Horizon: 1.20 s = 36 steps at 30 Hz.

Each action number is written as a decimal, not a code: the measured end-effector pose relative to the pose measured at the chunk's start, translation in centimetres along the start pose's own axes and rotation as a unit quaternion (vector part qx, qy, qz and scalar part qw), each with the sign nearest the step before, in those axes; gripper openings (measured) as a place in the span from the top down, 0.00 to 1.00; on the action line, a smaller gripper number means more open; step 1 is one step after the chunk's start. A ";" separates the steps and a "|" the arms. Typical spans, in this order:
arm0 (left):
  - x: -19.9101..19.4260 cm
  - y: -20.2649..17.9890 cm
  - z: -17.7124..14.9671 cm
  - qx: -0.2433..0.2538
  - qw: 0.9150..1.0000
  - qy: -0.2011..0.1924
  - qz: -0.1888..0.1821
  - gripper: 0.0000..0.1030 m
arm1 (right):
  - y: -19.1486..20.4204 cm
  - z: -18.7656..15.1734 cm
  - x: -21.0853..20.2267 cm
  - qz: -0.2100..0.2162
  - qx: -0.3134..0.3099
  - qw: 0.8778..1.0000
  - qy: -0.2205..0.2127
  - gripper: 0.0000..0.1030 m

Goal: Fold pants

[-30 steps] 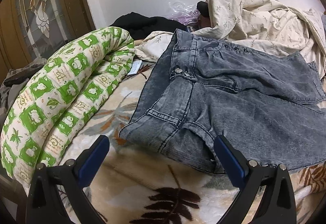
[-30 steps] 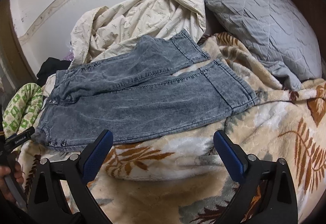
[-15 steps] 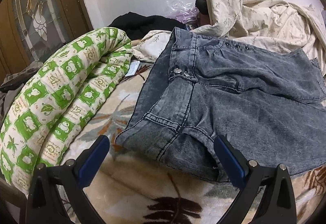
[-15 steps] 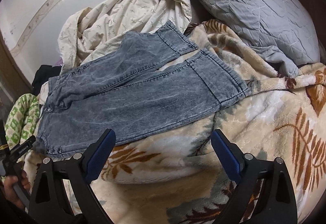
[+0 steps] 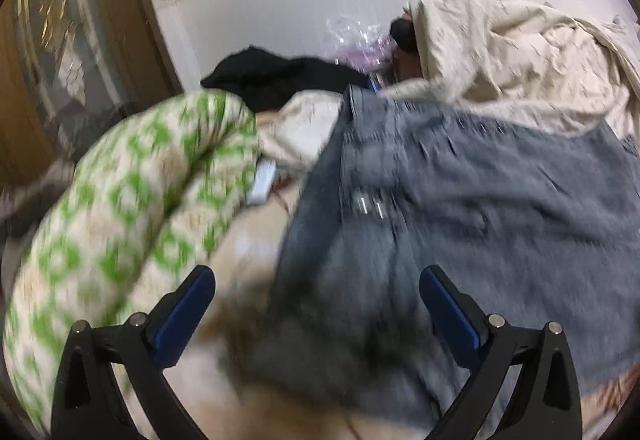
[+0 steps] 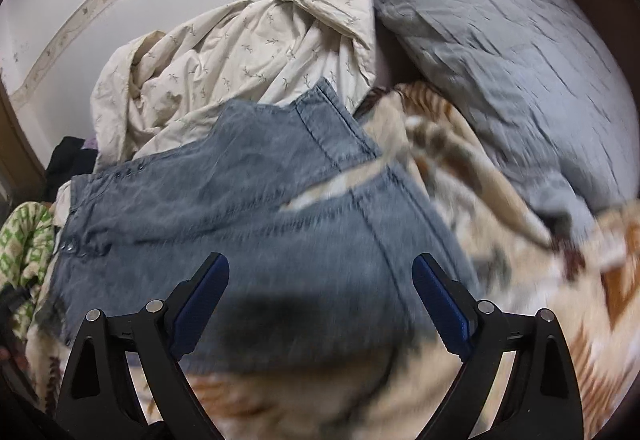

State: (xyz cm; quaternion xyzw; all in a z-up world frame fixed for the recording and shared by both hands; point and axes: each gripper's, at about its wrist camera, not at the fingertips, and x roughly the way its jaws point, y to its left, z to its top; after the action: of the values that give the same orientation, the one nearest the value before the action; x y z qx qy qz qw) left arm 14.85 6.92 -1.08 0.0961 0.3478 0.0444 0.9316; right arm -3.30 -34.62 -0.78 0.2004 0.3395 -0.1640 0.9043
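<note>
Grey-blue denim pants lie spread on a leaf-patterned blanket, waist to the left and both legs running to the right. The near leg's hem sits just beyond my right gripper, which hangs open over that leg. In the left wrist view the waistband with its metal buttons fills the middle. My left gripper is open low over the waist corner of the pants, nothing between its blue pads. Both views are motion-blurred.
A rolled green-and-white quilt lies left of the waist. A cream duvet is bunched behind the pants, and a grey quilted pillow sits at the right. Black clothing lies by the white wall.
Both grippers have moved forward and down toward the pants: the left over the waist corner, the right over the near leg close to its hem. Both stay open.
</note>
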 end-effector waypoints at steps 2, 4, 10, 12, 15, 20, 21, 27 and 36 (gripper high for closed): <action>2.4 0.6 3.1 -0.002 1.000 0.006 0.005 0.00 | -0.4 2.3 2.0 -0.008 -0.018 1.000 0.002 0.15; 4.8 0.7 6.0 -0.002 1.000 0.011 0.007 0.00 | -1.0 4.7 3.9 -0.014 -0.020 1.000 0.004 0.16; 12.4 1.2 13.3 -0.058 0.996 0.069 -0.021 0.16 | -1.4 10.1 8.6 -0.017 -0.014 1.000 -0.006 0.16; 14.8 1.1 14.2 -0.084 0.991 0.100 -0.041 0.29 | -1.1 11.5 10.0 -0.020 -0.020 1.000 -0.009 0.17; 17.8 0.7 15.3 -0.120 0.981 0.137 -0.072 0.39 | -0.9 13.2 11.8 -0.025 -0.023 0.999 -0.010 0.18; 19.2 -1.4 16.3 -0.114 0.979 0.138 -0.098 0.54 | -0.6 14.6 13.7 -0.036 -0.040 0.998 -0.013 0.18; 19.3 -1.8 16.5 -0.110 0.980 0.137 -0.096 0.55 | -0.6 14.7 13.9 -0.039 -0.042 0.998 -0.015 0.18; 20.7 -2.8 16.6 -0.124 0.972 0.152 -0.127 0.81 | -1.5 15.7 15.2 -0.031 -0.022 0.999 -0.015 0.20; 19.8 -3.5 16.7 -0.123 0.969 0.134 -0.167 0.96 | -2.5 17.9 19.1 0.004 0.037 0.999 0.013 0.34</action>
State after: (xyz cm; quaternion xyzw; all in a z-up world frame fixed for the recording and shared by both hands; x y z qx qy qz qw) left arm 40.82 4.01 -2.14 -0.0851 0.4727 -0.0568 0.8753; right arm 19.09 -48.39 -2.01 0.2374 0.3437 -0.1700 0.8925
